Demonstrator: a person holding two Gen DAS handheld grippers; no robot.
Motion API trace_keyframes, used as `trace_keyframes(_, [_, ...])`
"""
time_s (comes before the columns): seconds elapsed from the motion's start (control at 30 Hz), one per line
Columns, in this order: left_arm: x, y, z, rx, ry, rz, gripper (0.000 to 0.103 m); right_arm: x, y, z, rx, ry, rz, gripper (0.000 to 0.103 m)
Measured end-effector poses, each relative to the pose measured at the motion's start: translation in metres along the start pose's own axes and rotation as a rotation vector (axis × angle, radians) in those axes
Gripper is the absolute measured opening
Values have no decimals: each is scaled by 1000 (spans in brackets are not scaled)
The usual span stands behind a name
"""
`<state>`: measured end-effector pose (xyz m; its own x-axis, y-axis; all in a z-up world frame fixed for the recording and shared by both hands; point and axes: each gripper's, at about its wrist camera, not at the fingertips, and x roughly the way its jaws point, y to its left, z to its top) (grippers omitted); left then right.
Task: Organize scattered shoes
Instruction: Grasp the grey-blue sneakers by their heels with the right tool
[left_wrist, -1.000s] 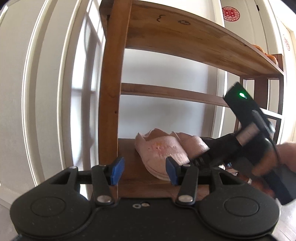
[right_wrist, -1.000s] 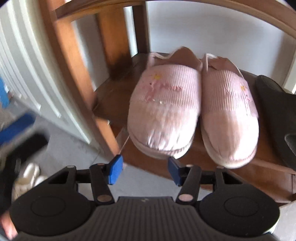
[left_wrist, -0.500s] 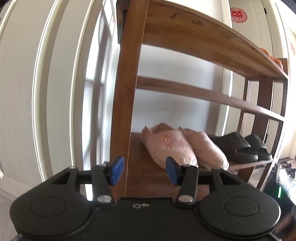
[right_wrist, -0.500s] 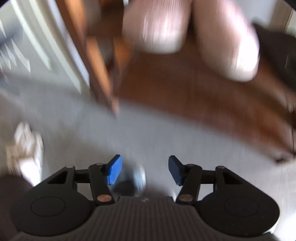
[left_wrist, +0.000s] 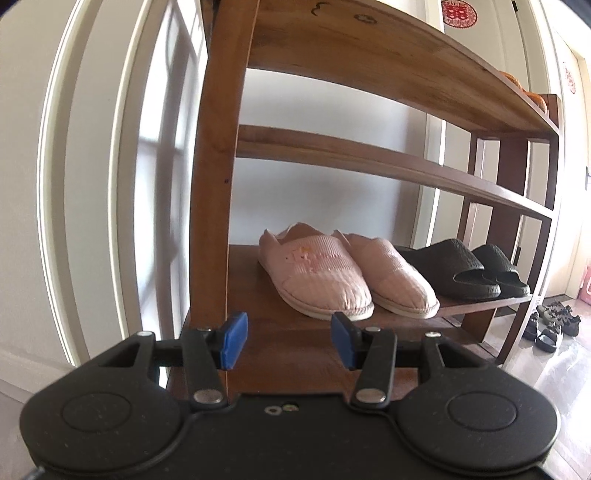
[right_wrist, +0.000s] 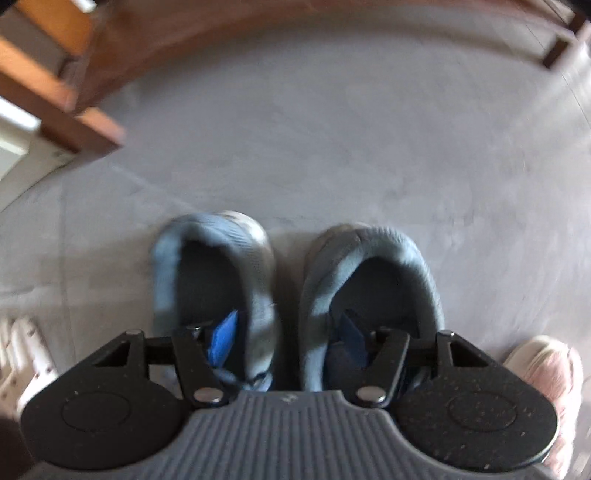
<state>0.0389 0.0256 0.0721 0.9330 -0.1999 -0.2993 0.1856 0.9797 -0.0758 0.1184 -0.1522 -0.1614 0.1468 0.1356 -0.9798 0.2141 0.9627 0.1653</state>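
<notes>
A pair of blue-grey shoes stands side by side on the grey floor, the left shoe (right_wrist: 218, 266) and the right shoe (right_wrist: 373, 266) with openings facing up. My right gripper (right_wrist: 288, 332) points down over them, jaws opening. One blue fingertip (right_wrist: 223, 338) sits in the left shoe's opening and the other in the right shoe's, with the two inner walls between them; no pressing shows. My left gripper (left_wrist: 288, 339) is open and empty in front of the wooden shoe rack (left_wrist: 214, 147). Two pink slippers (left_wrist: 317, 280) lie on its bottom shelf.
Black slides (left_wrist: 454, 273) sit right of the pink slippers. Dark sandals (left_wrist: 550, 325) lie on the floor past the rack. Beside the blue pair are a pink shoe (right_wrist: 543, 362) at the right and a white shoe (right_wrist: 26, 347) at the left. A rack foot (right_wrist: 85, 129) stands nearby.
My right gripper left the pink slippers on the shelf, swung down to the floor and now sits over the blue shoes, jaws wider. It is gone from the left wrist view.
</notes>
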Motion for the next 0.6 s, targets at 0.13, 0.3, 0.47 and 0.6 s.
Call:
trace_keyframes(0.13, [3,0,-4,4,12,-3,49,9,12,-5,-122,-130,-2,33])
trace_keyframes(0.3, [5,-1,-3,-13,5,-10,49,-1,14,-19,-249,-199,87,29])
trace_keyframes(0.47, [2,-1,9,-54,-35,-24,49,-33,7,-42,-273,-344,176,30])
trace_keyframes(0.6, [-7,-1,23,-71,-85,-42,49,-92,-2,-56,-201,-464,210,29])
